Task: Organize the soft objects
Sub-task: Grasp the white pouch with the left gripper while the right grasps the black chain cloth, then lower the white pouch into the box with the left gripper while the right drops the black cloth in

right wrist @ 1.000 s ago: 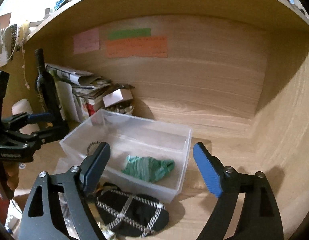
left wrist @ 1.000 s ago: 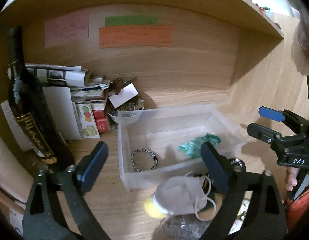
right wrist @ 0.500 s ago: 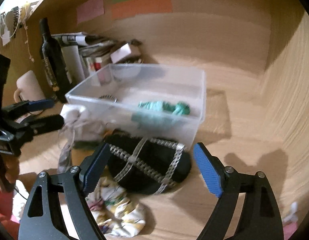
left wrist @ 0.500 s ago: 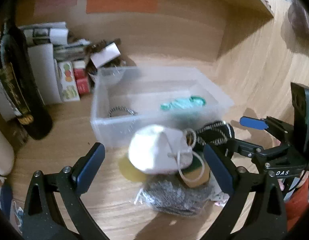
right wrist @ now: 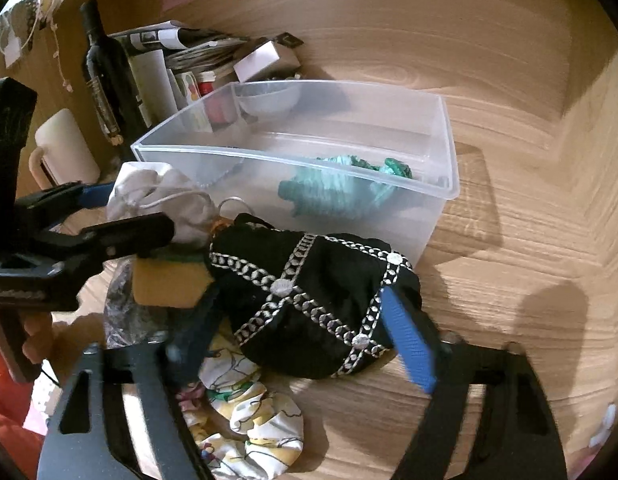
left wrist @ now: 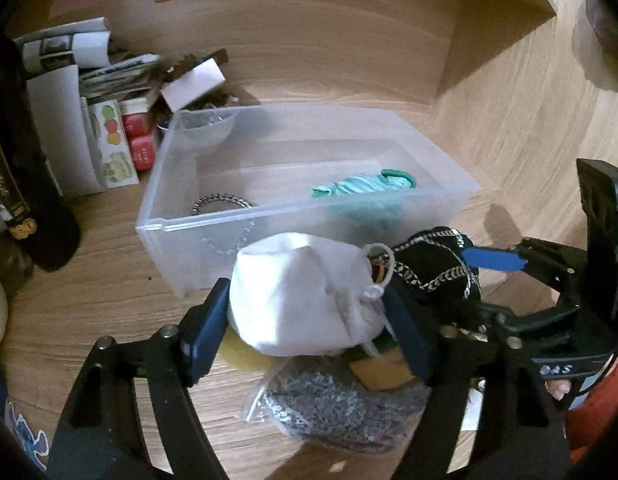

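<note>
A clear plastic bin (left wrist: 293,216) holds a green cloth (left wrist: 365,188) and a beaded bracelet (left wrist: 221,204). In front of it lies a pile of soft things. My left gripper (left wrist: 309,320) is closed around a white drawstring pouch (left wrist: 297,296); the pouch also shows in the right wrist view (right wrist: 165,196). My right gripper (right wrist: 301,344) has its fingers on both sides of a black pouch with silver chain trim (right wrist: 309,300). Whether the pads press on the black pouch is unclear.
A yellow sponge (right wrist: 169,280), a grey mesh bag (left wrist: 341,404) and a patterned white cloth (right wrist: 249,420) lie in the pile. A dark wine bottle (right wrist: 109,76), stacked papers (left wrist: 89,76), a small bowl (right wrist: 269,100) and a white mug (right wrist: 65,148) stand at the left. Wooden walls enclose the back and right.
Both grippers have come down and forward onto the pile. The left jaws have narrowed onto the white pouch. The right jaws have narrowed around the black pouch.
</note>
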`<state>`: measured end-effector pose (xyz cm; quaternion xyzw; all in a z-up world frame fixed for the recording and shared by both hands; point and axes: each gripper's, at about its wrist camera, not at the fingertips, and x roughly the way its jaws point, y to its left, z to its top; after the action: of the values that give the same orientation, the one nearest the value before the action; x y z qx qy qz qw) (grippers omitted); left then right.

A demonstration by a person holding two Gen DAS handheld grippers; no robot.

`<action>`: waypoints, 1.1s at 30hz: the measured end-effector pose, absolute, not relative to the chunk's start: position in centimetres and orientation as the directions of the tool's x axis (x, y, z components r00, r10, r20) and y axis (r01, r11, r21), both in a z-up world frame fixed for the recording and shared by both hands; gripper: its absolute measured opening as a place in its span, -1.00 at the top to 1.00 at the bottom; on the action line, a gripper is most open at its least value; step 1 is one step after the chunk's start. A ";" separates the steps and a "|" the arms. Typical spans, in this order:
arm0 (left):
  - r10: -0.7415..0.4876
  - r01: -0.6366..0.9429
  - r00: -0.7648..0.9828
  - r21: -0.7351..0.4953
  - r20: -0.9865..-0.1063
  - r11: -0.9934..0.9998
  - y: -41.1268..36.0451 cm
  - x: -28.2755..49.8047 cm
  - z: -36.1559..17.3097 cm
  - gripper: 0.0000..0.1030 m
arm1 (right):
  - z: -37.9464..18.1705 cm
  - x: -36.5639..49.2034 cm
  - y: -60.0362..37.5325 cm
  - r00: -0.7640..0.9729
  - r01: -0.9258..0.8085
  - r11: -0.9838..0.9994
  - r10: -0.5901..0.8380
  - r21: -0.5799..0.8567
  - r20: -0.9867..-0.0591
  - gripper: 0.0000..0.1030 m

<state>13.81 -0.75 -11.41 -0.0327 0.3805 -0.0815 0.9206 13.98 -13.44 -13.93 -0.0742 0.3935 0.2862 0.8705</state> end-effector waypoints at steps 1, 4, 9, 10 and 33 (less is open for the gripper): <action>-0.176 0.126 0.699 -0.122 -0.693 0.984 -0.8 13.8 -11.4 -0.36 | -14.0 14.0 -13.5 0.519 -0.559 0.822 0.446 0.104 -0.729 0.05; -0.195 0.141 0.701 -0.135 -0.686 0.981 -0.8 13.8 -11.4 -0.21 | -14.1 13.9 -13.7 0.521 -0.568 0.816 0.456 0.106 -0.722 0.43; -0.203 0.147 0.694 -0.141 -0.691 0.979 -0.7 13.7 -11.5 0.22 | -13.9 13.3 -14.2 0.556 -0.558 0.826 0.448 0.085 -0.700 0.70; -0.203 0.145 0.696 -0.143 -0.689 0.979 -0.6 13.6 -11.5 0.29 | -13.7 13.1 -14.6 0.565 -0.551 0.830 0.449 0.089 -0.692 0.71; -0.147 0.107 0.879 -0.114 -0.453 0.988 1.5 9.7 -2.5 0.55 | -3.3 10.8 -18.1 0.791 -0.482 0.876 0.453 0.037 -0.411 0.73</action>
<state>9.74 1.53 -2.48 -0.0427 0.2369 -0.0656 0.9684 10.82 -18.13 -3.34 -0.0345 0.2081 0.2470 0.9458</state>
